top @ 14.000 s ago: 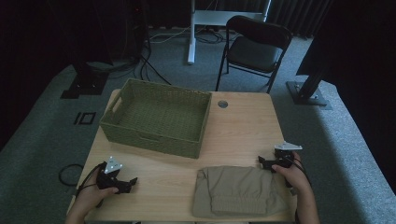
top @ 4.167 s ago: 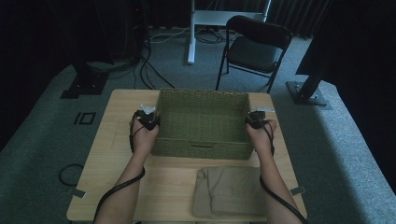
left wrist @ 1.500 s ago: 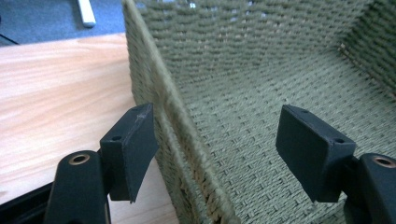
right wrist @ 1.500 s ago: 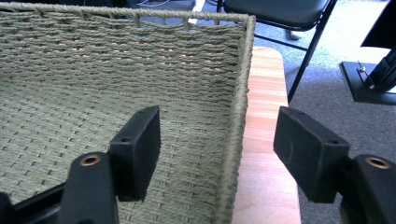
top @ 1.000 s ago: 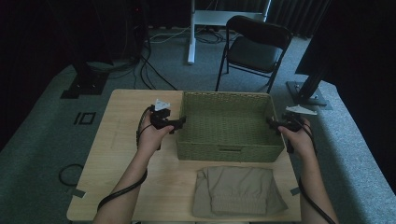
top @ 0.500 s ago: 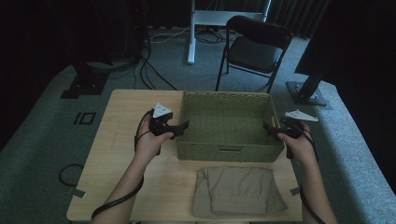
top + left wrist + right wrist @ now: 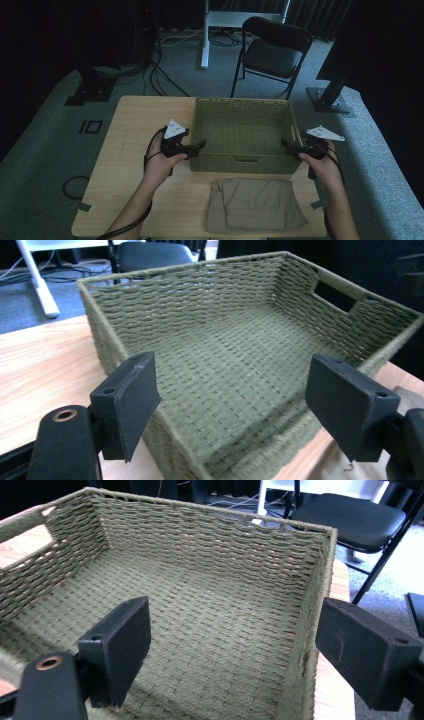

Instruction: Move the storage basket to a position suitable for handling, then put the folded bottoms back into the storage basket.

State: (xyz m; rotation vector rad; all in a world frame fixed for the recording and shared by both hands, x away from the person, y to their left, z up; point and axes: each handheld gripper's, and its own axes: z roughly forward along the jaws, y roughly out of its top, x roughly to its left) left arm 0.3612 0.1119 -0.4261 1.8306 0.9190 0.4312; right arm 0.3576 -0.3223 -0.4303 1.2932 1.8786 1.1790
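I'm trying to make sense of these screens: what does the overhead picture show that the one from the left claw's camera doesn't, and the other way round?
The high view alone shows both of the person's hands, the right claw beside the basket's right end, and the whole folded khaki garment in front of the basket.

The left claw view alone shows the weave close up, and the cut-out handle in the far end wall.

Both show the empty green basket on the wooden table, the black chair behind it, and the left claw, open.
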